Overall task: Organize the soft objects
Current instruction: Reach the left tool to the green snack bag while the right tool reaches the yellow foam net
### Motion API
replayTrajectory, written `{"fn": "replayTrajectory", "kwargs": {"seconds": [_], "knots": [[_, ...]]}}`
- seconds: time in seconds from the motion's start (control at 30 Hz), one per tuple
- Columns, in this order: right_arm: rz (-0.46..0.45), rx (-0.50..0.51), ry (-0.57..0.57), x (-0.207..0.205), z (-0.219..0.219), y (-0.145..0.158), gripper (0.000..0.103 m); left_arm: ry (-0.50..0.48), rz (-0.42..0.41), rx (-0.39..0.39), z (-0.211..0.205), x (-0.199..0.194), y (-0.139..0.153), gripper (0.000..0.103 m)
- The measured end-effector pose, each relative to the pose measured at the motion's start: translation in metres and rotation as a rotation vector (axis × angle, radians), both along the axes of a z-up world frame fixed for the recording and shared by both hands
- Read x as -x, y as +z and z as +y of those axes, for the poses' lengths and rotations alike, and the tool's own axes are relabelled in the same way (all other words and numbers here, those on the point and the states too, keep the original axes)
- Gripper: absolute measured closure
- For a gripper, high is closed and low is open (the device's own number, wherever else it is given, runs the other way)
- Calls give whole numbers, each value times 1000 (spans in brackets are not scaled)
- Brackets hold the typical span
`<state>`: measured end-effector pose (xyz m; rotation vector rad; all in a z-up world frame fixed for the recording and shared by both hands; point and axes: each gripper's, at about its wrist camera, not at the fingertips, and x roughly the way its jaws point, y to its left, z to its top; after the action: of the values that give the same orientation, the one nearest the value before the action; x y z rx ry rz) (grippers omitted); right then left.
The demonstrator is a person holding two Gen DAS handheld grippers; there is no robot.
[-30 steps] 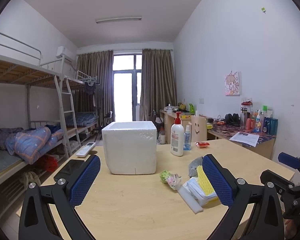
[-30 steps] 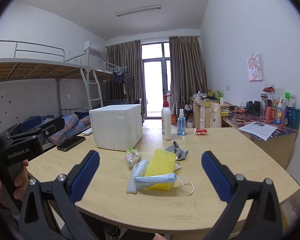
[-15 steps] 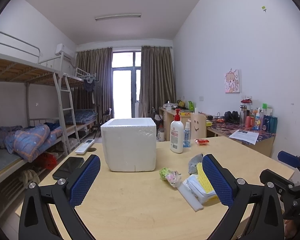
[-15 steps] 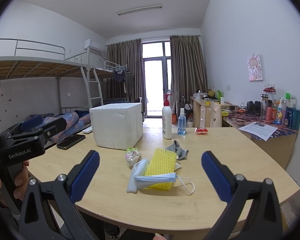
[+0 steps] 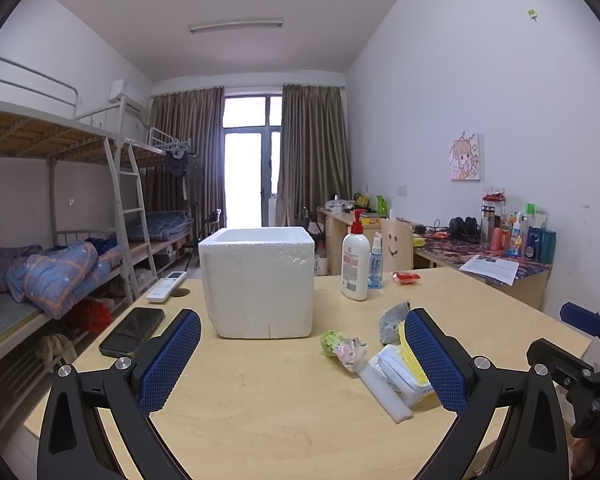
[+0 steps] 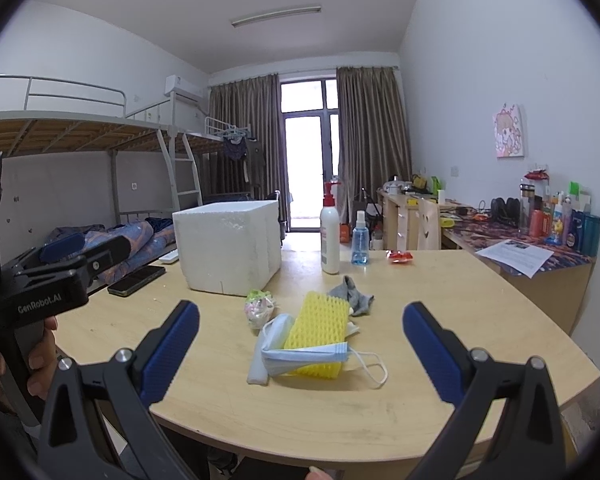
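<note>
- Both grippers, left (image 5: 302, 354) and right (image 6: 301, 350), hang over the table (image 6: 440, 308) with jaws spread wide, nothing in them.
- The soft stuff sits in a pile near the table's front edge: yellow sponge (image 6: 320, 330) with a blue mask (image 6: 306, 356) draped over its near end, grey sock (image 6: 352, 294) just behind.
- Foam box (image 6: 228, 250) stands behind the pile, open on top.

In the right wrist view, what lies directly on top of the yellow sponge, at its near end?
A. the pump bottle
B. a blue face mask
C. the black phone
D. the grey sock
B: the blue face mask is draped across the near end of the yellow sponge, while the grey sock lies behind the sponge and the black phone and pump bottle are farther off.
</note>
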<state>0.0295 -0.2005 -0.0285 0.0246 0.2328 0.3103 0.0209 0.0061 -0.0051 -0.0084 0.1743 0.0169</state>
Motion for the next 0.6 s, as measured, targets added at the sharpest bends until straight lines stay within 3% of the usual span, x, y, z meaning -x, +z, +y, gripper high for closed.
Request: {"fn": "replayTrajectory", "kwargs": {"seconds": [0.6], "knots": [[109, 62, 37, -47, 13, -27, 0, -51, 161, 23, 7, -73, -20, 1]]}}
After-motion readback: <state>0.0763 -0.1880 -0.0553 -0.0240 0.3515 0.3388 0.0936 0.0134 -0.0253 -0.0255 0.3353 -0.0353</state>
